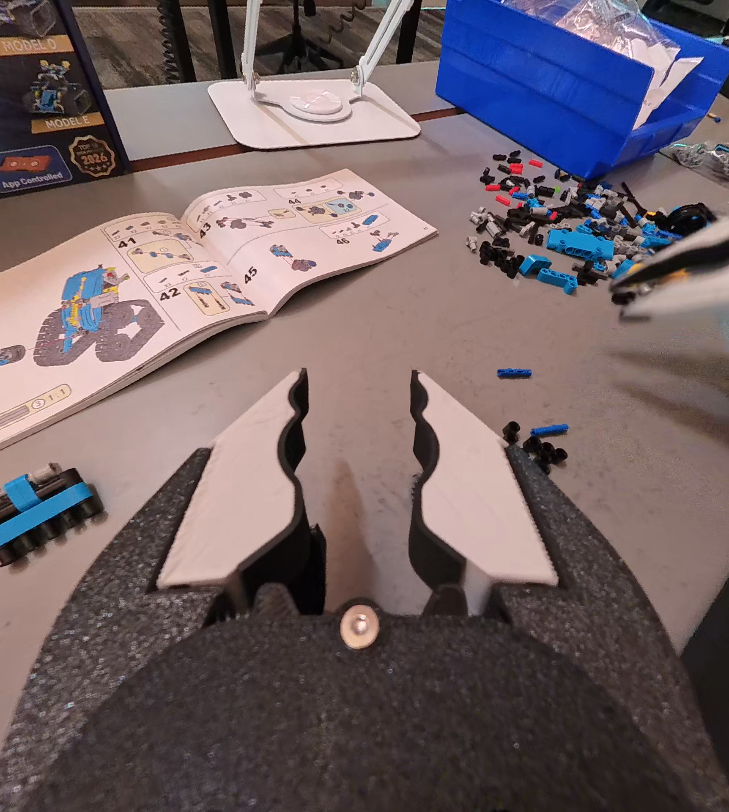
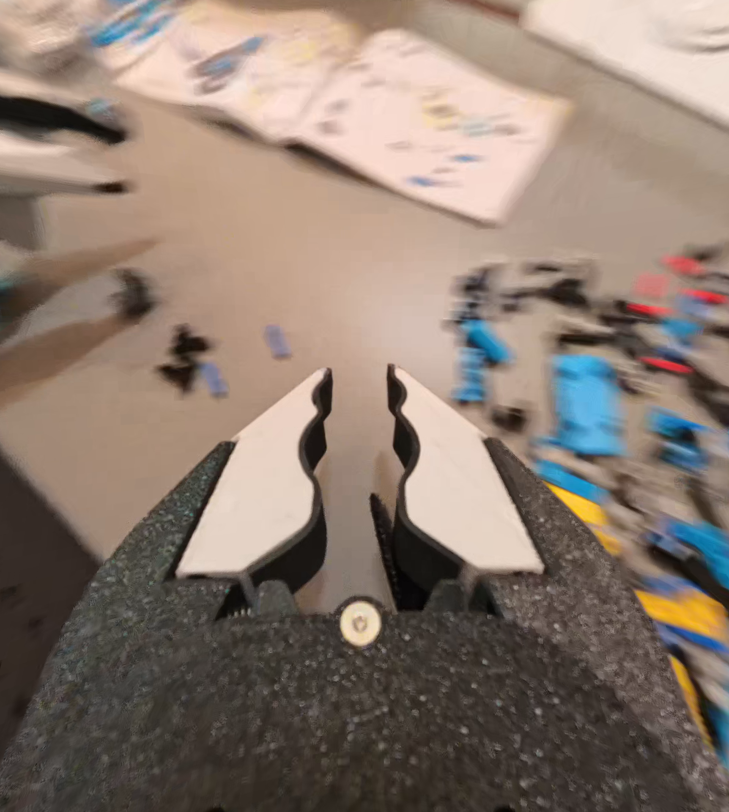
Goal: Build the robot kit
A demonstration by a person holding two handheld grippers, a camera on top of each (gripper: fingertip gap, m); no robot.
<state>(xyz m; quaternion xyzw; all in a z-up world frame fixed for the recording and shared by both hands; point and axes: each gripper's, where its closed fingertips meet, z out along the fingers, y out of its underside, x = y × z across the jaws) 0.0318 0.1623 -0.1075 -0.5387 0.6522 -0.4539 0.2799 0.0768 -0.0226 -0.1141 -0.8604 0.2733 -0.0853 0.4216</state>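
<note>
My left gripper (image 1: 359, 373) is open and empty, just above the grey table (image 1: 354, 316). A small blue and black block assembly (image 1: 35, 512) lies to its left. A few black pins (image 1: 538, 448) and two blue pins (image 1: 514, 373) lie to its right. My right gripper (image 2: 359, 373) is open with a narrow gap, empty, over bare table; the view is blurred. A pile of loose blue, black and red pieces (image 2: 595, 395) lies to its right, and also shows in the left wrist view (image 1: 573, 228). The right gripper (image 1: 617, 301) shows at the left view's right edge.
An open instruction booklet (image 1: 178, 272) lies at the left middle. Behind it stand a dark printed box (image 1: 33, 88), a white stand base (image 1: 314, 110) and a blue bin (image 1: 551, 88) with plastic bags. The left gripper (image 2: 121, 160) shows blurred at the right view's left.
</note>
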